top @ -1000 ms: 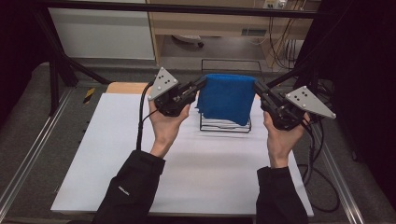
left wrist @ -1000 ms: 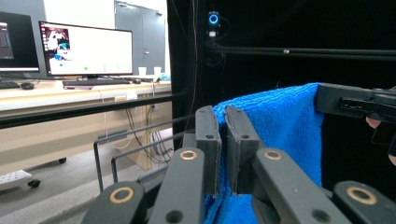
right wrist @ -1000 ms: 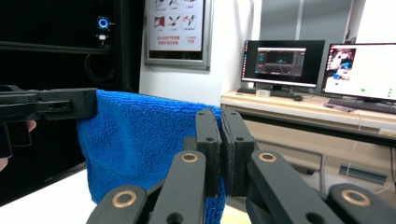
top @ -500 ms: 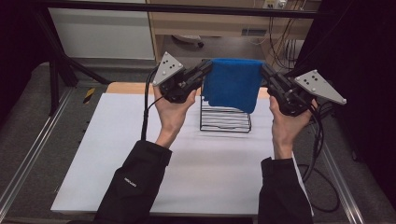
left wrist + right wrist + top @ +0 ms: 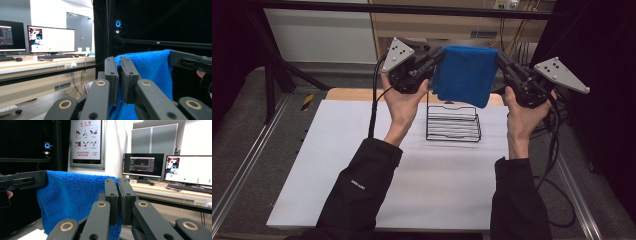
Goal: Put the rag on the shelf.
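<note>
A blue towel (image 5: 464, 74) hangs in the air above a black wire rack (image 5: 453, 123) on the white table. My left gripper (image 5: 438, 56) is shut on the towel's upper left corner and my right gripper (image 5: 501, 58) is shut on its upper right corner, so the cloth stretches between them. In the left gripper view the jaws pinch the blue towel (image 5: 147, 72) at my left gripper (image 5: 119, 65), with the other gripper at the far edge. In the right gripper view the towel (image 5: 72, 197) drapes left from my right gripper (image 5: 118, 187).
The white table top (image 5: 362, 150) has a wooden strip (image 5: 347, 94) along its far edge. Metal frame rails (image 5: 242, 165) run along both sides, and cables trail at the right. Desks with monitors (image 5: 192, 170) stand beyond the table.
Both grippers have risen and moved away from me with the towel stretched between them; it now hangs clear above the wire rack, which it draped over a second ago.
</note>
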`<state>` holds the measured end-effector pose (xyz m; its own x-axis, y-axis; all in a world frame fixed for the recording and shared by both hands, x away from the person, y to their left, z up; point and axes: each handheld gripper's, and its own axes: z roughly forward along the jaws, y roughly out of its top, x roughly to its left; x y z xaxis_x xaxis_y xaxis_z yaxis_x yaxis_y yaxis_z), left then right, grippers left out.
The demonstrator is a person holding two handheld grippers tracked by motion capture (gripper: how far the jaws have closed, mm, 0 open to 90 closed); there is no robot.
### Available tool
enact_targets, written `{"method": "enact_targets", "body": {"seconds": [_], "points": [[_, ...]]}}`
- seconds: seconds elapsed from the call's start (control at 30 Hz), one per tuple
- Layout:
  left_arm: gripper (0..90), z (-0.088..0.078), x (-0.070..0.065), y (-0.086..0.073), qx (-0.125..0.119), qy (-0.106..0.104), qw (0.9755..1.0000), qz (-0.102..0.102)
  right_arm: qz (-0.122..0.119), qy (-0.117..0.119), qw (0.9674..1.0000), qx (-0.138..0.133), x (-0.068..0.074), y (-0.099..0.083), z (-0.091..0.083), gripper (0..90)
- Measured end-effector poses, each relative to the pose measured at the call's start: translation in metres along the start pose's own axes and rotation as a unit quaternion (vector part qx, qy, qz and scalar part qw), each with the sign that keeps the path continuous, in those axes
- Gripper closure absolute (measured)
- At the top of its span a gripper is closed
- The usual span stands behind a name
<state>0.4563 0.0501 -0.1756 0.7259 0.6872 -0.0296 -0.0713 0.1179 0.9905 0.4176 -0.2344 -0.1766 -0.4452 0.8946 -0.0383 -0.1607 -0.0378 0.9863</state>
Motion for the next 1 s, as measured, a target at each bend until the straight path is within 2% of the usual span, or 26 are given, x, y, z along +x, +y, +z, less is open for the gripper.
{"method": "enact_targets", "body": {"seconds": [0.47, 0.87, 1.0], "points": [[84.7, 0.019, 0.010, 0.011, -0.011, 0.012, 0.9999, 0.001, -0.001, -0.002, 1.0000, -0.003, -0.016, 0.009, 0.025, 87.5], [84.7, 0.034, 0.025, 0.011, -0.009, 0.028, 0.9995, 0.006, -0.005, -0.005, 0.9999, 0.012, -0.027, 0.013, 0.050, 87.5], [84.7, 0.038, 0.030, 0.010, -0.010, 0.030, 0.9995, 0.001, -0.002, -0.003, 0.9999, 0.011, -0.028, 0.013, 0.056, 87.5]]}}
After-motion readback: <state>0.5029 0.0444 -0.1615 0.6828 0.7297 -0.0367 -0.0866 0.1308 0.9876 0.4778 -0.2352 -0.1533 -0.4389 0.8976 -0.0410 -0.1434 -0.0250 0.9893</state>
